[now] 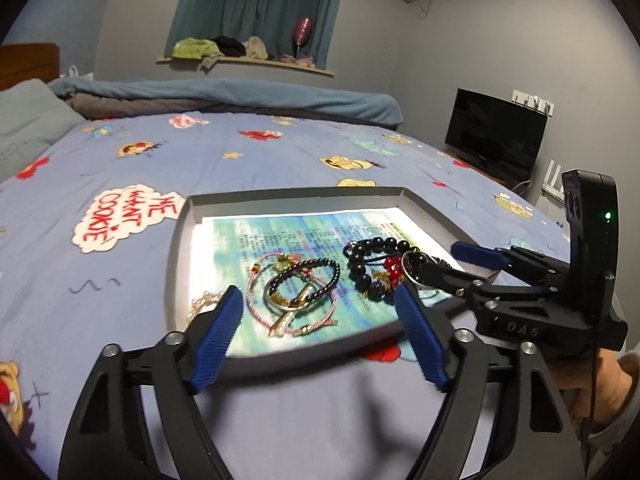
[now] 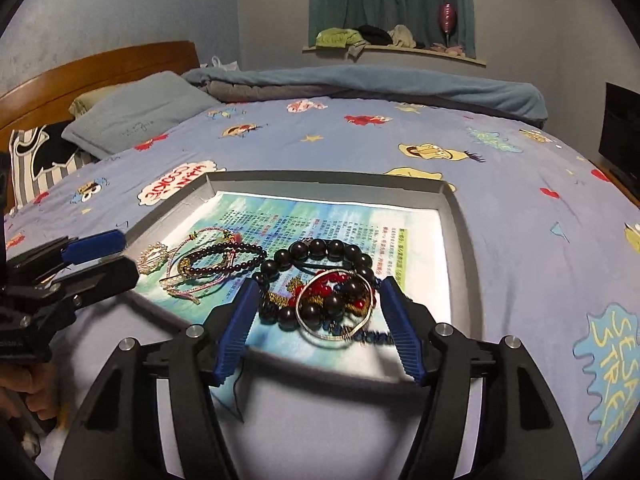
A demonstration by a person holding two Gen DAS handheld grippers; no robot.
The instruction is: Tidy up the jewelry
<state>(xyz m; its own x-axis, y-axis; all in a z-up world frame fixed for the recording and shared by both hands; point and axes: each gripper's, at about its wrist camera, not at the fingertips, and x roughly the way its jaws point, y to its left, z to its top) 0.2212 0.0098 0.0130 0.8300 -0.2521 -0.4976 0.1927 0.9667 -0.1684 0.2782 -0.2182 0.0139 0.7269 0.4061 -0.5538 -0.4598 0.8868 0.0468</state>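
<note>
A shallow grey tray (image 1: 296, 194) (image 2: 328, 178) lined with a printed sheet lies on the bed and holds a heap of jewelry. My left gripper (image 1: 320, 296) stands open at the tray's near edge. Beyond its tips lie a small dark bead bracelet (image 1: 320, 264), pink cord bracelets (image 1: 256, 300) and a pearl piece (image 1: 204, 300). My right gripper (image 2: 320, 284) is open too. Between its jaws, untouched, lie a thin silver bangle (image 2: 336, 336), red beads (image 2: 320, 290) and part of a big black bead bracelet (image 2: 320, 248). Each view shows the other gripper at its side.
The tray sits on a blue cartoon-print bedsheet (image 1: 120, 160). A rolled blue blanket (image 1: 240, 92) lies at the far side and pillows (image 2: 132, 120) at the wooden headboard (image 2: 100, 68). A dark screen (image 1: 496, 132) stands right of the bed. A hand (image 1: 592, 384) holds the right gripper.
</note>
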